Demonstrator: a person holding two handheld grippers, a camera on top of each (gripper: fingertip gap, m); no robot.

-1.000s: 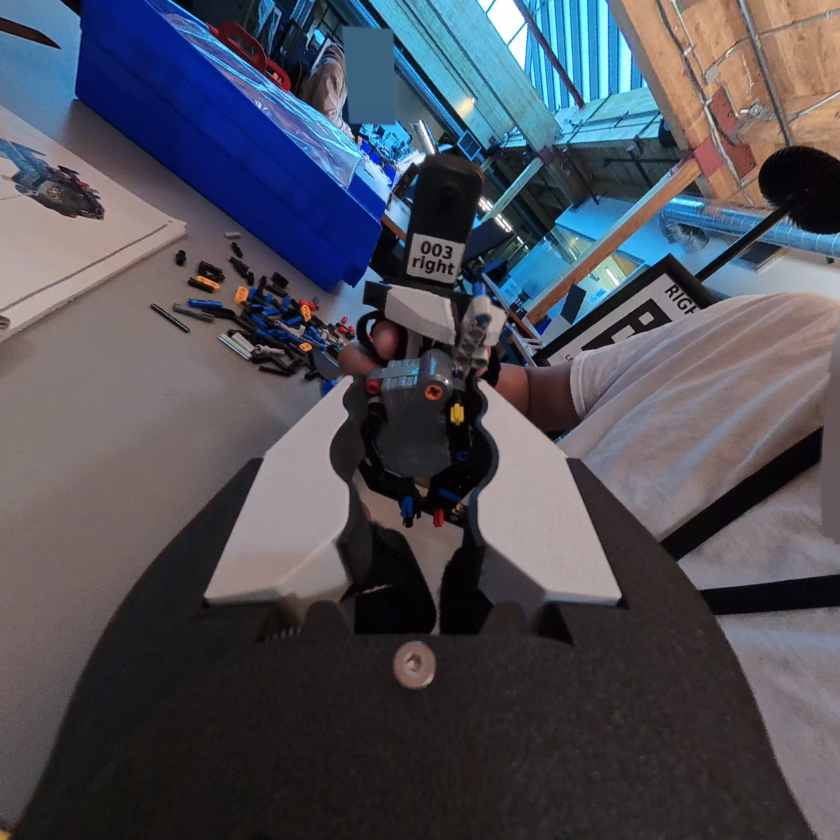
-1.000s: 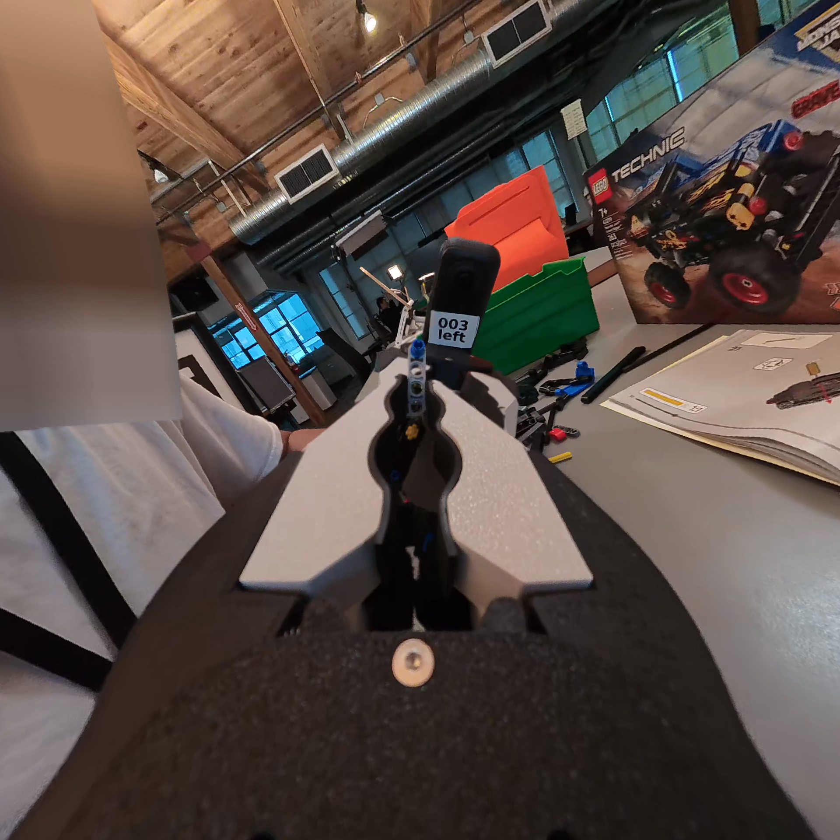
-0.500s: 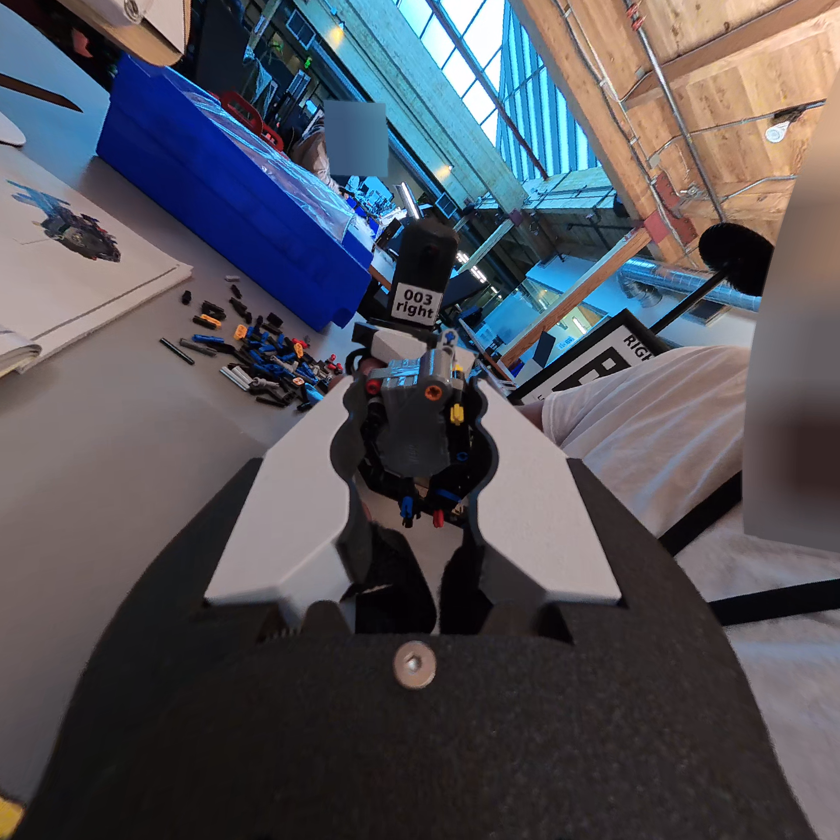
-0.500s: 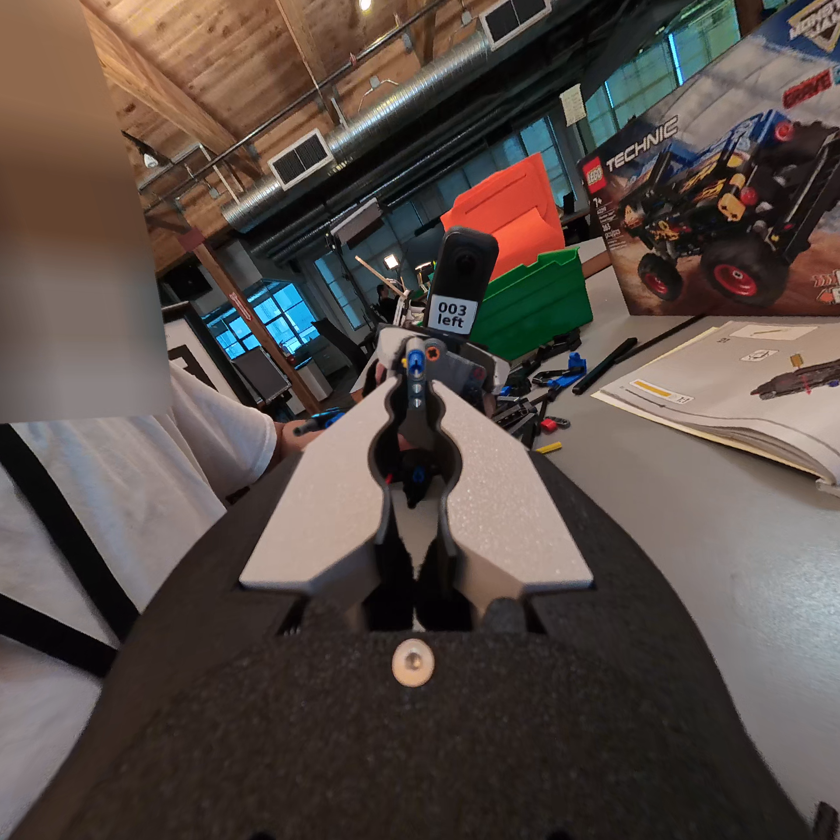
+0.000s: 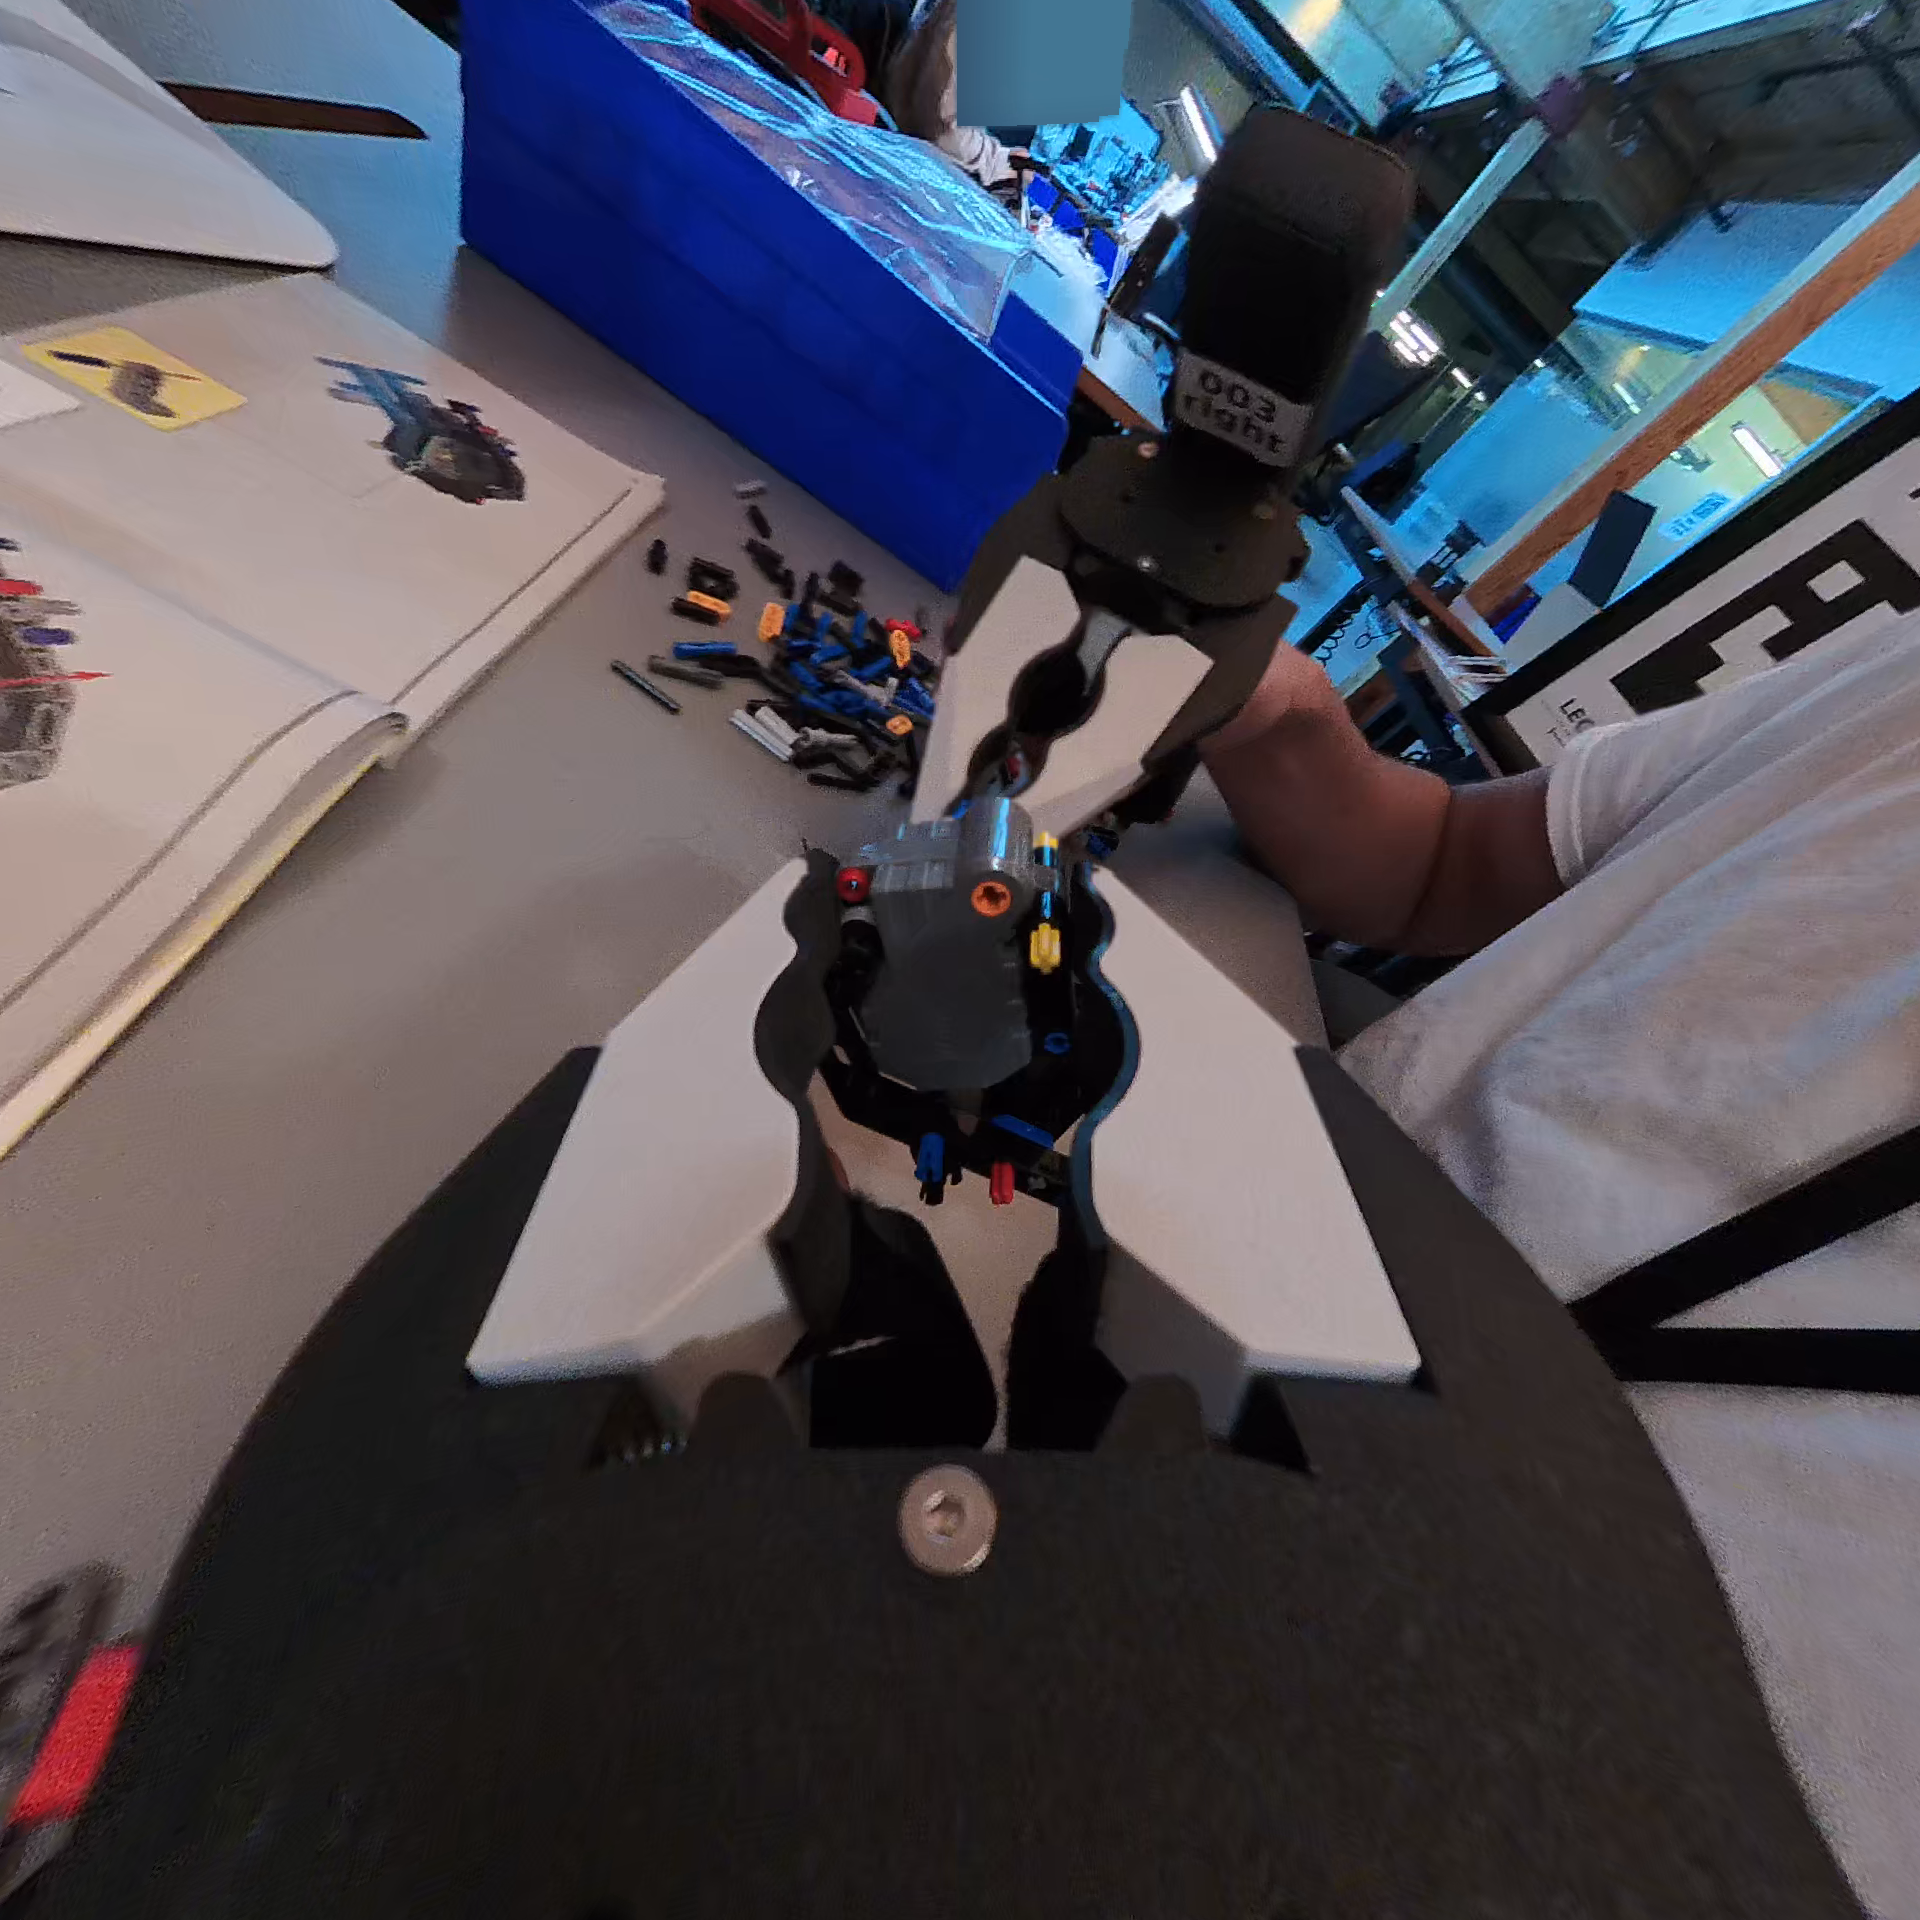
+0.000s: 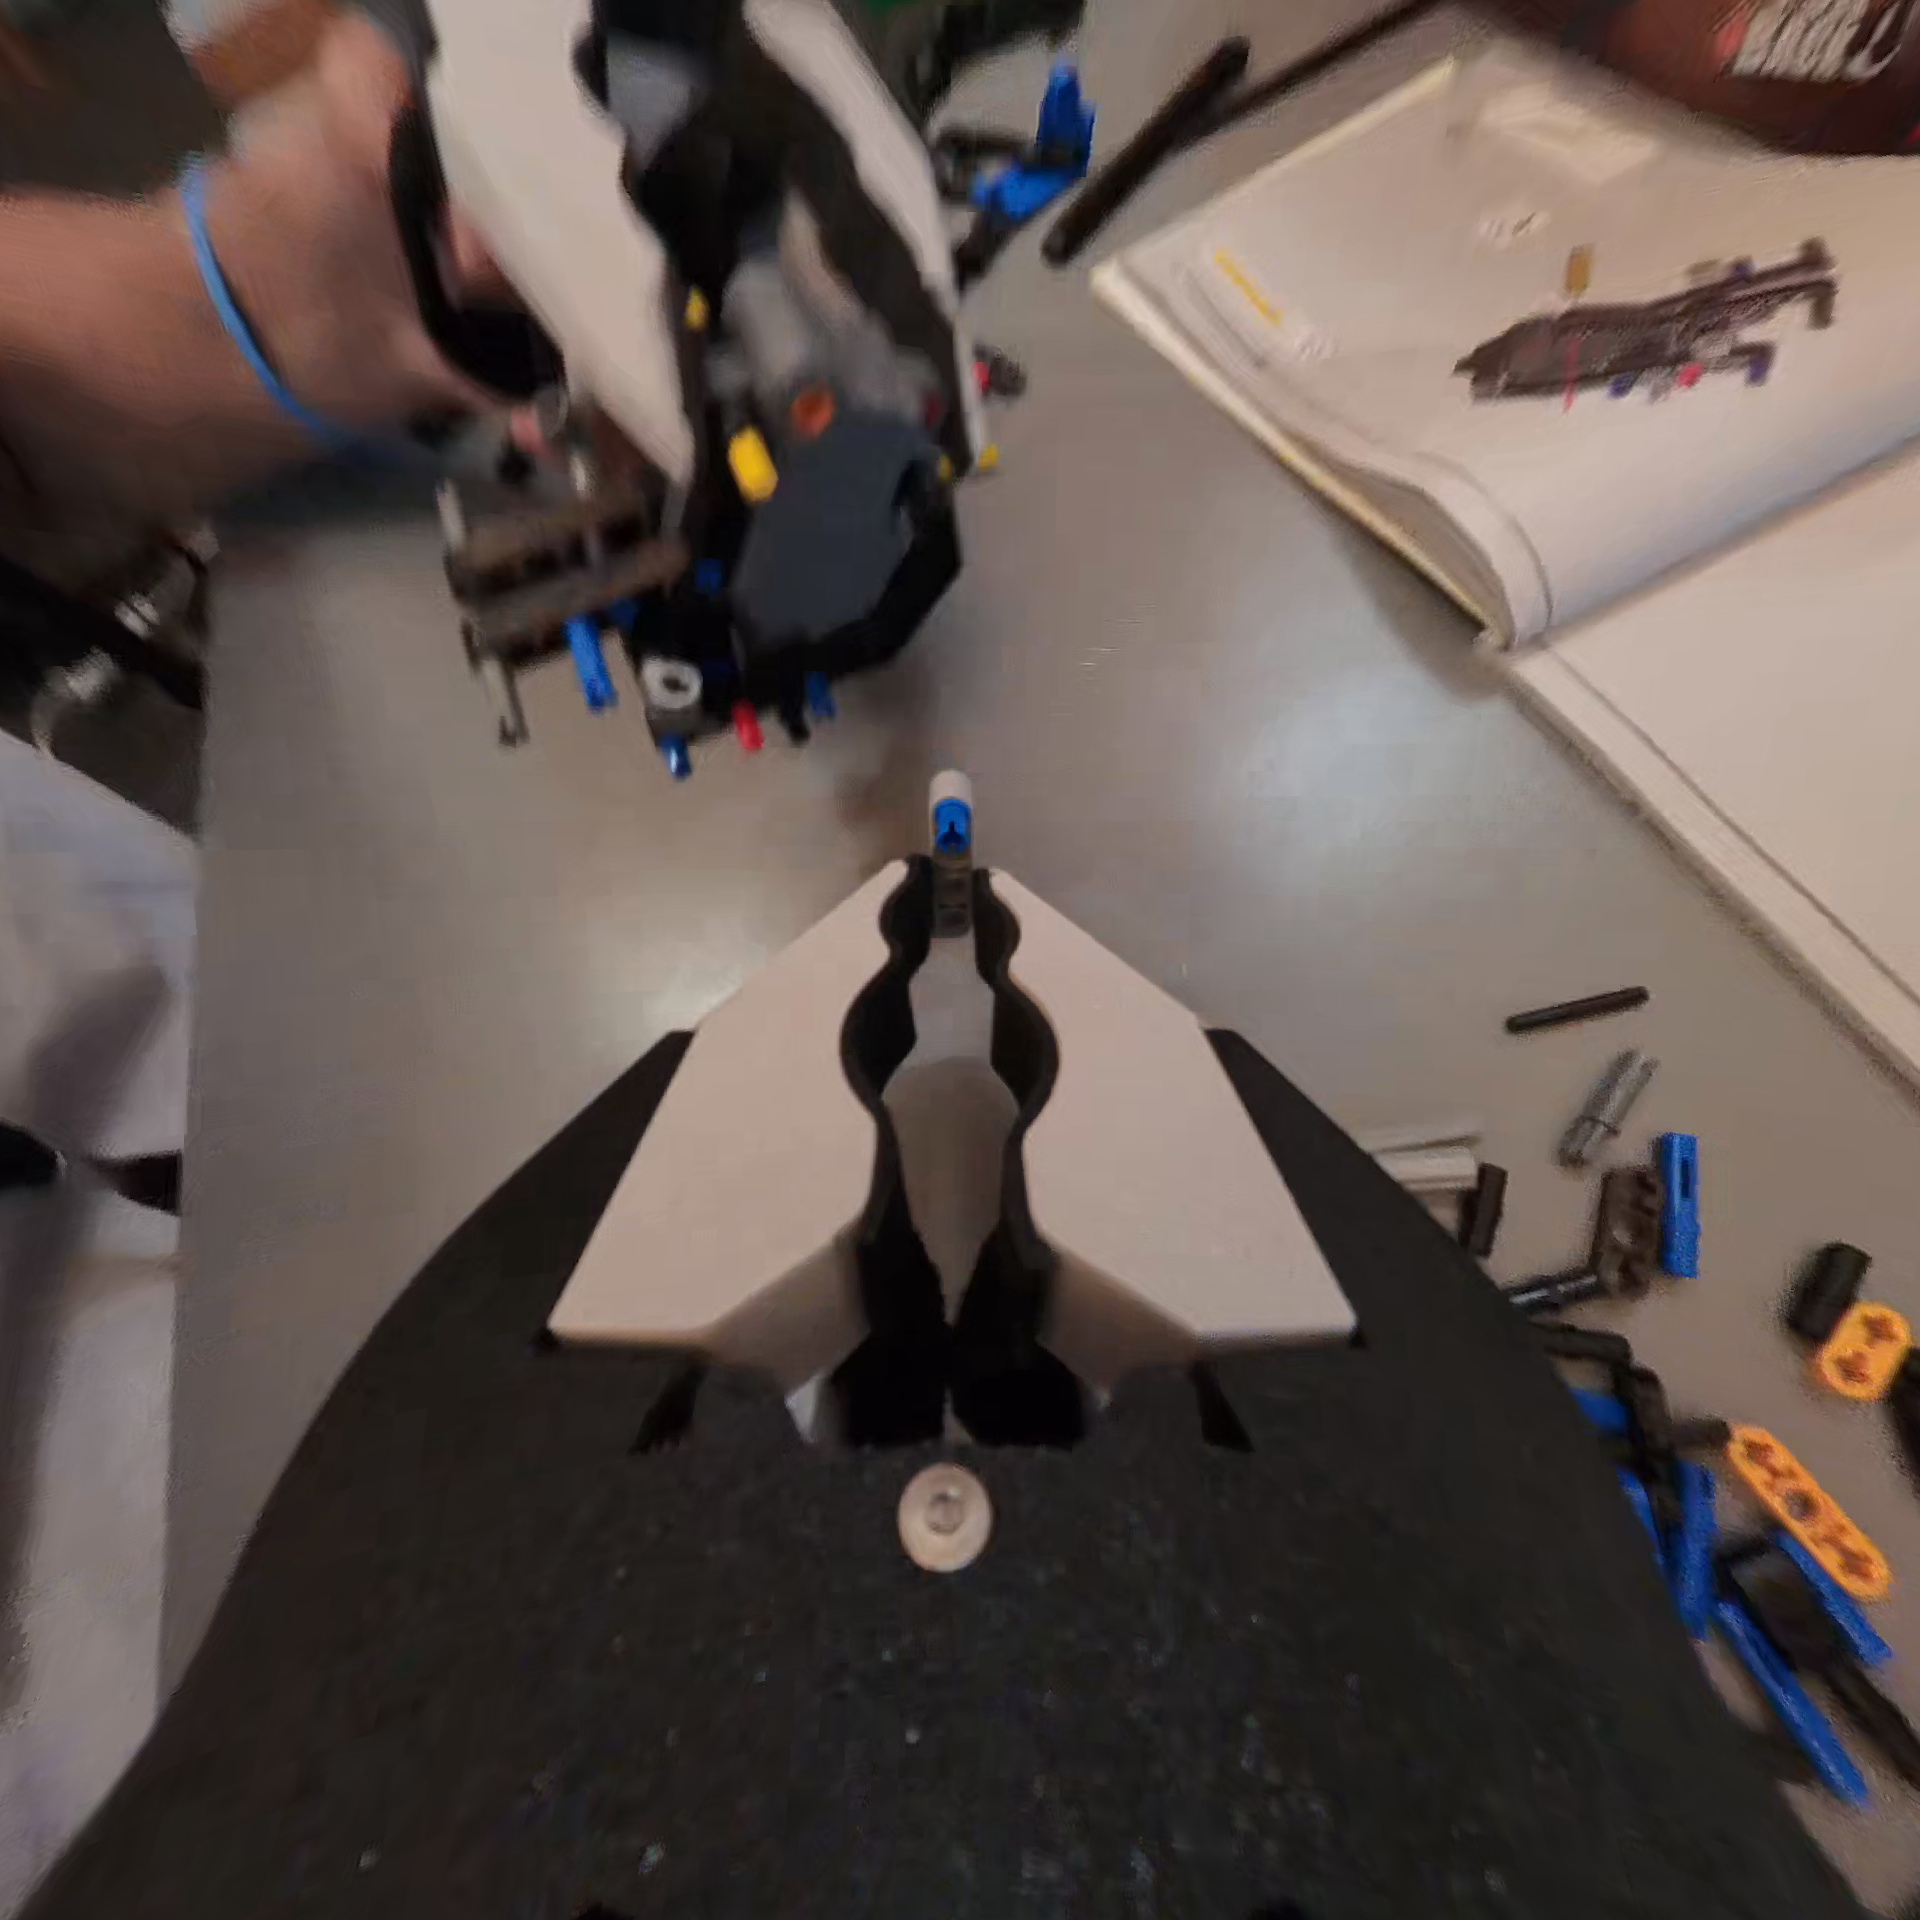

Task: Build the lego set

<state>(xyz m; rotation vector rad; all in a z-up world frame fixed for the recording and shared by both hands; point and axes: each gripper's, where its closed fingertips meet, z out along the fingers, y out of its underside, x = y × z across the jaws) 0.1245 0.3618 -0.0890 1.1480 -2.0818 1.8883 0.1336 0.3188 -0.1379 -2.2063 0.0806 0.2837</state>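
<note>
My left gripper point(image 5: 951, 883) is shut on a partly built lego assembly point(image 5: 951, 977), dark grey and black with red, orange, yellow and blue pins, held above the grey table point(image 5: 416, 987). The same assembly point(image 6: 790, 540) and the left gripper point(image 6: 727, 312) show blurred at the upper left of the right wrist view. My right gripper point(image 6: 948, 878) is shut on a small grey beam with a blue pin point(image 6: 950, 826) sticking out past its tips. In the left wrist view the right gripper point(image 5: 997, 800) points down just behind the assembly's top.
An open instruction booklet point(image 5: 260, 582) point(image 6: 1558, 343) lies on the table. A pile of loose lego pieces point(image 5: 810, 665) point(image 6: 1714, 1403) lies beside a blue bin point(image 5: 748, 270). A person's arm and white shirt point(image 5: 1610, 935) are at the right. My right fingertips sit around 7 cm from my left ones.
Both grippers tilted down toward the table. The right gripper drew back from the assembly, still holding the small beam with the blue pin; the assembly now sits left of and beyond its tips.
</note>
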